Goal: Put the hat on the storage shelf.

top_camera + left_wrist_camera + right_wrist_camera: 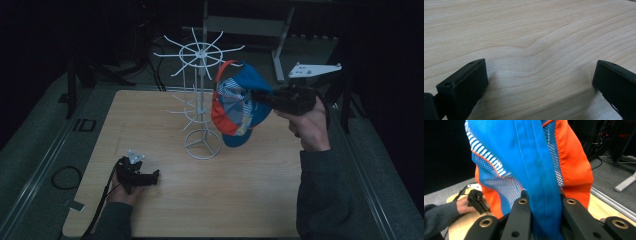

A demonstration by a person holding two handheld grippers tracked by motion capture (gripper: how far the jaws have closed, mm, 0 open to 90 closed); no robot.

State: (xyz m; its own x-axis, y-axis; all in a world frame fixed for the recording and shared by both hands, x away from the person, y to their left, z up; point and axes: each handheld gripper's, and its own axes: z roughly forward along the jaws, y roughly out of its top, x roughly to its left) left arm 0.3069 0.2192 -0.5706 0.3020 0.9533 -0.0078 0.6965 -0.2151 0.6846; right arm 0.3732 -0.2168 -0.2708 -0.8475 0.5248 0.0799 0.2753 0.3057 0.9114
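Pale wood grain runs across the table (250,200), a rounded-corner top sitting in a dark room on grey floor, with a metal frame leg off behind it. A white wire rack (200,100) stands near the table's middle, thin spokes fanning out from its pole above a ring base. Just right of it, up in the air, hangs the cap (237,102): blue panel, orange brim and sides, white mesh and striped patches. The right gripper (260,96) has it, jaws pinched tight on the blue fabric, and the right gripper view shows that stitched blue band squeezed between the black jaws. Down at the near left, the left gripper (150,177) rests low on the table in the person's hand, jaws spread wide over bare wood, holding nothing.
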